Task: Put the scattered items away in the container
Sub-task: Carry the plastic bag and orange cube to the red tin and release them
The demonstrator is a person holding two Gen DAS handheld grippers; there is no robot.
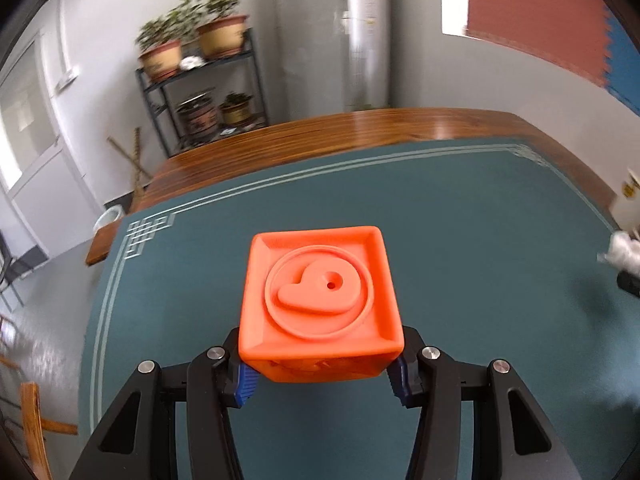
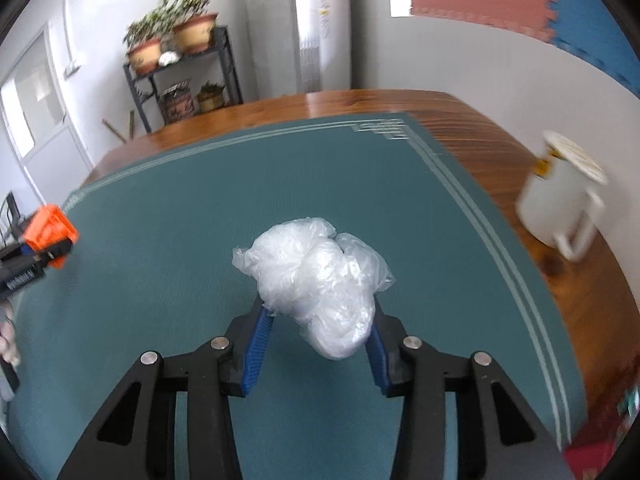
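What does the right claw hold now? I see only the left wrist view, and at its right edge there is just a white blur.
Observer: The right claw is closed on a crumpled clear plastic bag, lifted above the green mat.
Operator: Is something else on that side of the table?
Observer: Yes, a white mug stands on the bare wood, beyond the mat's right edge.
Operator: Do you see the container?
Observer: No, neither view shows it. The left claw holds the orange cube.

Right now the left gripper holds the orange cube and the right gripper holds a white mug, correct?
Not quite. The right gripper holds a crumpled clear plastic bag, as the right wrist view shows; the white mug stands apart on the wooden table. The left gripper does hold the orange cube.
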